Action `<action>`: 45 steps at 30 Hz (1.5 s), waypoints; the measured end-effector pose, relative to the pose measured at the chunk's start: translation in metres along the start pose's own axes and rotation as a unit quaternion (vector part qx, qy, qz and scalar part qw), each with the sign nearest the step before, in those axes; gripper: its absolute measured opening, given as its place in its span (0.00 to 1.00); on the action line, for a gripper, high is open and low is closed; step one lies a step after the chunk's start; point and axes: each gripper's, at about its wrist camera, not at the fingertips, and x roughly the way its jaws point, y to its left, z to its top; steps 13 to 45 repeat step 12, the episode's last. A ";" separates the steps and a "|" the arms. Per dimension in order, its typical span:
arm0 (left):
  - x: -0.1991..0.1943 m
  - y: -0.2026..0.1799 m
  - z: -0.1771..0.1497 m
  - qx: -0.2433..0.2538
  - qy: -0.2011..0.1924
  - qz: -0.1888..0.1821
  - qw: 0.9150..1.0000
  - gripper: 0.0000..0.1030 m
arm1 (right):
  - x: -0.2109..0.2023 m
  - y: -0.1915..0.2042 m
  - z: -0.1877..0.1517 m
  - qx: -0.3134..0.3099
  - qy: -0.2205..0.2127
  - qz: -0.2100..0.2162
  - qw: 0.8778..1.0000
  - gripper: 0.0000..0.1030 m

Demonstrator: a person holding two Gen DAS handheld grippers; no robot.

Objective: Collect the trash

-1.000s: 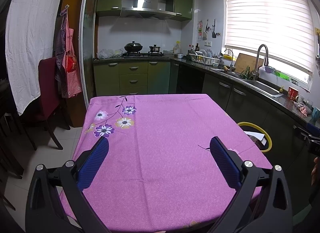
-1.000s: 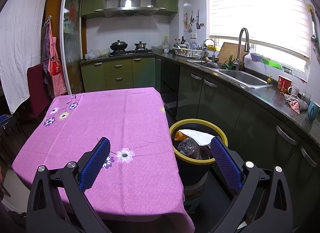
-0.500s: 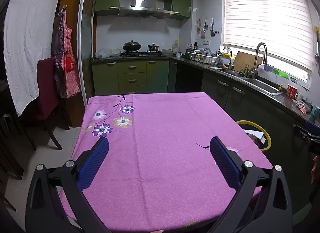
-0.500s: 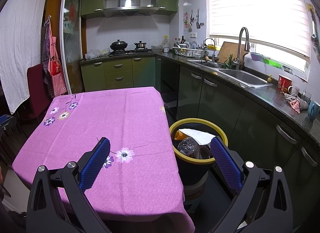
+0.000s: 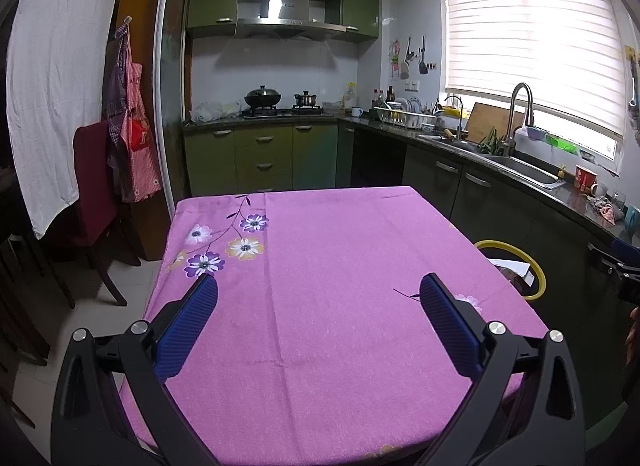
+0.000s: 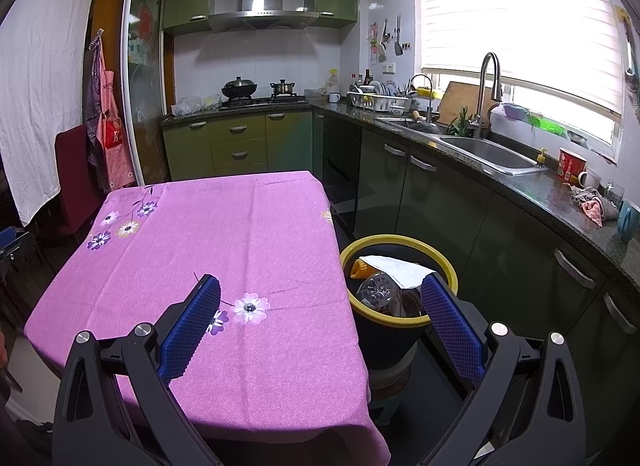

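A black trash bin with a yellow rim (image 6: pixel 400 242) stands on the floor right of the table; it also shows in the left wrist view (image 5: pixel 538 274). Inside lie white paper (image 6: pixel 394 266), a clear plastic bottle (image 6: pixel 376 290) and an orange-yellow piece (image 6: pixel 359 268). My left gripper (image 5: pixel 318 304) is open and empty above the purple flowered tablecloth (image 5: pixel 332 266). My right gripper (image 6: pixel 320 304) is open and empty, over the table's right edge (image 6: pixel 340 250) beside the bin. No trash shows on the cloth.
A dark counter with a sink (image 6: pixel 488 155) and green cabinets run along the right and back. A dark red chair (image 5: pixel 94 185) stands left of the table. A stove with pots (image 5: pixel 280 105) is at the back.
Both views have shifted only slightly; the left gripper has drifted a little. Both grippers stay open and empty.
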 end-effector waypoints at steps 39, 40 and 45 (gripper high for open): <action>0.009 0.008 0.010 -0.006 0.022 0.009 1.000 0.93 | 0.005 -0.001 0.002 0.008 -0.006 0.012 1.000 0.96; 0.009 0.008 0.010 -0.006 0.022 0.009 1.000 0.93 | 0.005 -0.001 0.002 0.008 -0.006 0.012 1.000 0.96; 0.009 0.008 0.010 -0.006 0.022 0.009 1.000 0.93 | 0.005 -0.001 0.002 0.008 -0.006 0.012 1.000 0.96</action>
